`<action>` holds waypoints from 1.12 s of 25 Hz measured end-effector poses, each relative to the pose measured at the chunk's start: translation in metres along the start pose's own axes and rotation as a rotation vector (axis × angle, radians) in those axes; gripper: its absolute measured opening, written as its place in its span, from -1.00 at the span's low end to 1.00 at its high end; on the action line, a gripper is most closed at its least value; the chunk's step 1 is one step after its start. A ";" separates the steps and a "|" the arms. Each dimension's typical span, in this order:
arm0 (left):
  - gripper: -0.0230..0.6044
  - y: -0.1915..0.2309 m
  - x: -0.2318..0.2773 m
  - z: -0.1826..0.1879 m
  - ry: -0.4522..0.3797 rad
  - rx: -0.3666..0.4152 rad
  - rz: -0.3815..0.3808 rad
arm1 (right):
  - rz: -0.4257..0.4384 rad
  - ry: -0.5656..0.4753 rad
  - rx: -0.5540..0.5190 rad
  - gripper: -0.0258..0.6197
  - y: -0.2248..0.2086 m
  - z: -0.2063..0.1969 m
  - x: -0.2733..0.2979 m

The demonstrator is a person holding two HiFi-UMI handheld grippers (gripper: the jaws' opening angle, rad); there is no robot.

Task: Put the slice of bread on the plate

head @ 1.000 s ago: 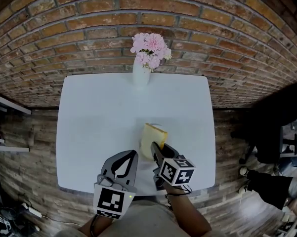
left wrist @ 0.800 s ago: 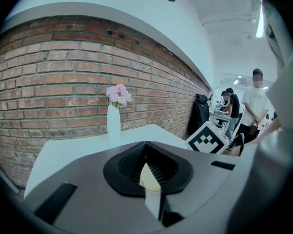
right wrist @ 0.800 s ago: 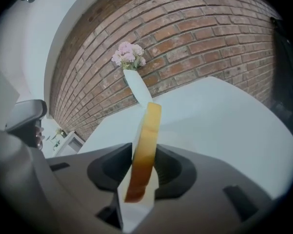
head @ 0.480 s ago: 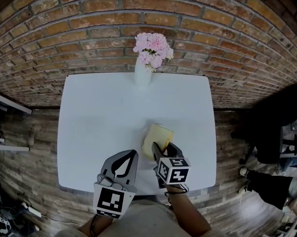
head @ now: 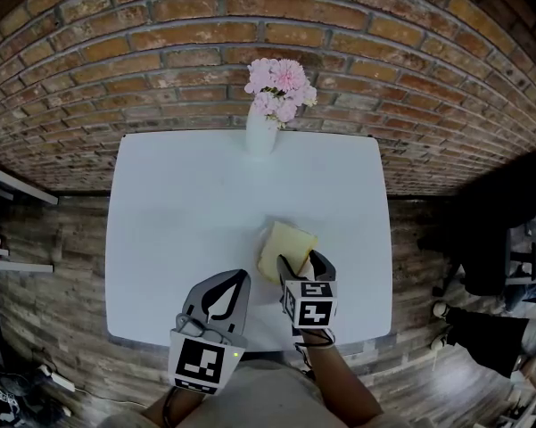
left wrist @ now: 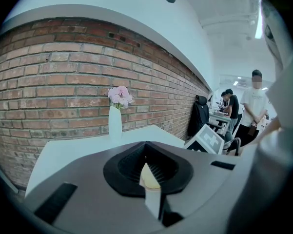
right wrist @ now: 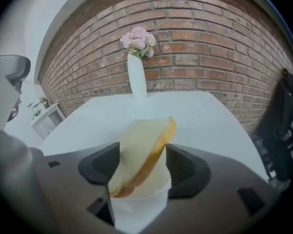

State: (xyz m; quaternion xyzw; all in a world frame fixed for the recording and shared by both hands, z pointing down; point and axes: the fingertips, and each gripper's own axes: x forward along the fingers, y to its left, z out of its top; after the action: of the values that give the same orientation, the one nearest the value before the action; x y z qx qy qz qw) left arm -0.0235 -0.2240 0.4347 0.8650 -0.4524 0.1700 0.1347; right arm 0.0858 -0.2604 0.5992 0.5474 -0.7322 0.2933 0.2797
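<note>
2 grippers in frame, both low over near edge of white table [head: 178, 221]. R gripper [head: 301, 262]: jaws opening, wide apart. Bread [head: 284, 246] sits btw them w/ its near corner in the gap, rest of slice reaching out past the tips. R gripper view: slice tilted, brown crust edge toward R pad, pale crumb face turned up and toward L pad. R pad looks clear of the crust. On L side the slice edge overlaps the pad in view, cannot tell if touching. No squeeze visible, so bread not gripped. Under the slice's low end, btw the jaws, a cream-white rounded patch [right wrist: 155, 184]; cannot tell if plate or table. R gripper pitched down at the table, marker cube [head: 309, 303] on top, facing head cam. L gripper [head: 240, 277]: just left of R gripper, apart from it, jaws closed tip to tip, nothing held. L gripper view shows only a thin slit btw the pads, w/ a sliver of bread seen through it, beyond the tips. L tips sit near the slice's left edge, no contact seen. Straight ahead of both tools, at far table edge: white vase [head: 259, 136] w/ pink flowers [head: 279, 87], upright, well apart from bread. Brick wall [head: 160, 52] behind vase. L gripper view, far right of the tool: people [left wrist: 244, 106] standing in bkgd, well off the table.
</note>
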 end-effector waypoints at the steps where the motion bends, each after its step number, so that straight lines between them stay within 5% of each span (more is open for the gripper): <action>1: -0.90 0.000 0.000 0.000 0.000 0.001 -0.001 | -0.001 0.003 0.005 -0.04 -0.001 -0.001 0.001; 24: -0.90 -0.004 0.003 0.003 -0.006 -0.001 -0.006 | -0.031 -0.015 0.008 0.04 -0.007 0.000 -0.001; 28: -0.90 -0.006 0.002 0.004 -0.009 -0.002 -0.006 | -0.030 -0.047 0.008 -0.22 -0.008 0.005 -0.006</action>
State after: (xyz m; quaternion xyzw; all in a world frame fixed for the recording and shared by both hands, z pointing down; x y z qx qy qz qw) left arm -0.0169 -0.2238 0.4319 0.8671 -0.4504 0.1653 0.1340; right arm 0.0943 -0.2618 0.5923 0.5662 -0.7290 0.2791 0.2647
